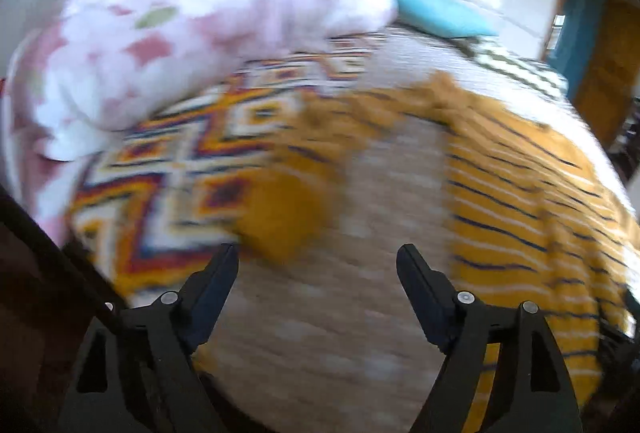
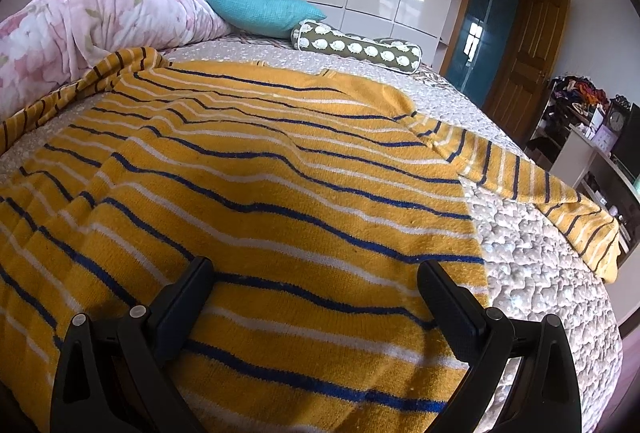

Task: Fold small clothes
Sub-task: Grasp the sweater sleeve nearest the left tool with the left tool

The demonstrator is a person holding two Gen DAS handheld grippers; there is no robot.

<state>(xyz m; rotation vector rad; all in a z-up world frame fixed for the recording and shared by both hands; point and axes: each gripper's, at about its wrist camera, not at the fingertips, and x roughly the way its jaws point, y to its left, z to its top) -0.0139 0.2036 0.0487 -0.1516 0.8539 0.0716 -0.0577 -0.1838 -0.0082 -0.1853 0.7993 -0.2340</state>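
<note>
A yellow sweater [image 2: 256,169] with blue and white stripes lies spread flat on the bed, one sleeve [image 2: 552,193] stretched to the right edge, the other toward the left. My right gripper [image 2: 316,273] is open and empty, just above the sweater's lower body. My left gripper [image 1: 318,253] is open and empty over the quilted bedspread [image 1: 360,293], with the sweater [image 1: 528,201] to its right and a yellow cuff-like piece [image 1: 284,213] just ahead. The left wrist view is motion-blurred.
A pink floral duvet [image 2: 80,29] is piled at the bed's left. A zigzag-patterned cloth [image 1: 180,169] lies beside it. A teal pillow [image 2: 260,9] and a sheep-print bolster [image 2: 356,47] sit at the head. A cluttered desk [image 2: 592,153] stands right of the bed.
</note>
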